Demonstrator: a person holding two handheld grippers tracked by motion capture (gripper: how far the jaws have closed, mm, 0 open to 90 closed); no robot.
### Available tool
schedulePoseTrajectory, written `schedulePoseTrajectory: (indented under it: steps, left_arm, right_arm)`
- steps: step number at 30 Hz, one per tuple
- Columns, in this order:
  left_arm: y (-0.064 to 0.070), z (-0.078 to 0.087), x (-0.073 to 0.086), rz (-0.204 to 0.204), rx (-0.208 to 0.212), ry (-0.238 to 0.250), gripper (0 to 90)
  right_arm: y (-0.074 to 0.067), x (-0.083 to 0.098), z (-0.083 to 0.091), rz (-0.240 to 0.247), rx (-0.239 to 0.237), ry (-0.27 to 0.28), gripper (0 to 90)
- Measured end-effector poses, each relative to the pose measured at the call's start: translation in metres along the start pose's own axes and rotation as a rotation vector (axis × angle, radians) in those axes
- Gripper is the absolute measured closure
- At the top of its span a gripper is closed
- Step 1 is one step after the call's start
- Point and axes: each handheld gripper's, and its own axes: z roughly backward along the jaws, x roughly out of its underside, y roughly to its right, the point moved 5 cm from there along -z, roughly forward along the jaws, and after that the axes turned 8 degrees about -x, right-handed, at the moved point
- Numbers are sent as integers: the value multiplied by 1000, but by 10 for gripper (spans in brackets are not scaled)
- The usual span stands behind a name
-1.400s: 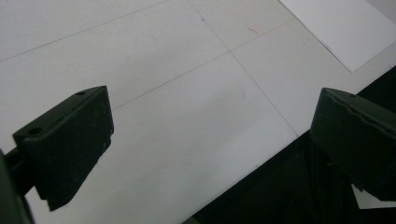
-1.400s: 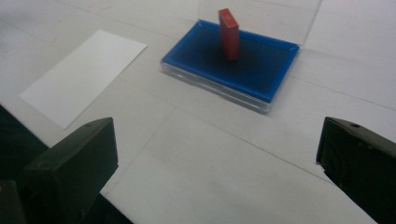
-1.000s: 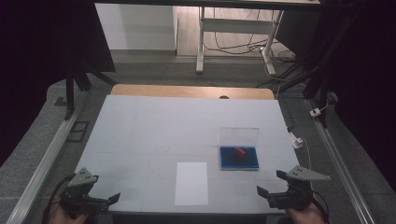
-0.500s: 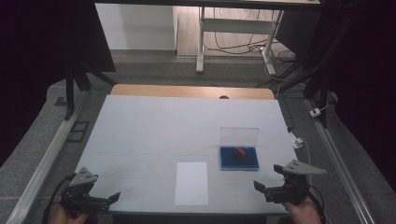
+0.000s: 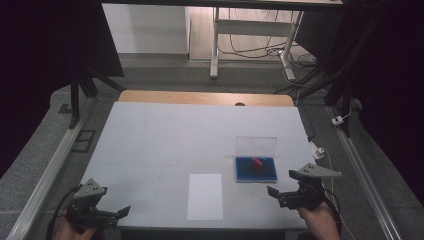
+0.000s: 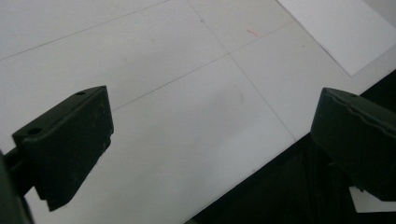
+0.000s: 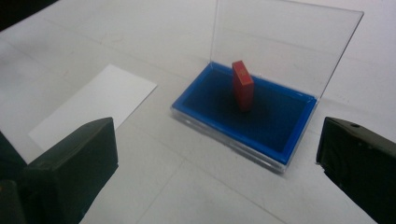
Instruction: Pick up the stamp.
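Reaching toward the box (image 5: 256, 168), the right tongs (image 5: 278, 195) hang just off its near right corner, jaws spread wide and holding nothing. The box sits on the right half of the counter (image 5: 165, 135) — a blue tray with a clear lid (image 7: 285, 46) standing upright at its far edge. A red block (image 7: 243, 85) stands on end in the middle of the tray, apart from every wall. A white sheet (image 5: 205, 196) lies flat to the left of the box, near the front edge.

The left tongs (image 5: 114, 214) rest at the near left corner of the counter, also wide open and empty, well apart from everything.

The risk, as I judge it, lies in the block's stance: tall and narrow, it would tip if one jaw met it before the other. Coming in too low could catch the tray's front rim and slide the whole box, which looks light. Pushing too far forward could knock the lid — it might swing shut onto the tongs or drag the box backward.
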Motion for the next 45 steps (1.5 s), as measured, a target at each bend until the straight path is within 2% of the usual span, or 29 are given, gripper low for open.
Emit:
schedulePoseTrajectory:
  steps: [5, 12, 17, 25, 34, 45]
  left_arm:
    - [0, 0, -1, 2, 22, 9, 0]
    - [0, 0, 0, 4, 58, 5, 0]
    - [-1, 0, 0, 5, 63, -1, 0]
    - [-3, 1, 1, 28, 89, 11, 0]
    - [-2, 1, 1, 18, 88, 8, 0]
    - [-1, 0, 1, 8, 92, 0, 0]
  right_arm:
    - [3, -5, -5, -15, -3, -13, 0]
    - [6, -12, -18, 1, 13, -46, 0]
    - [8, -15, -28, 17, 13, -74, 0]
    - [14, -28, -43, 23, 9, -79, 0]
    - [22, -34, -60, 34, 20, -99, 0]
    - [36, -29, -84, 63, 37, -184, 0]
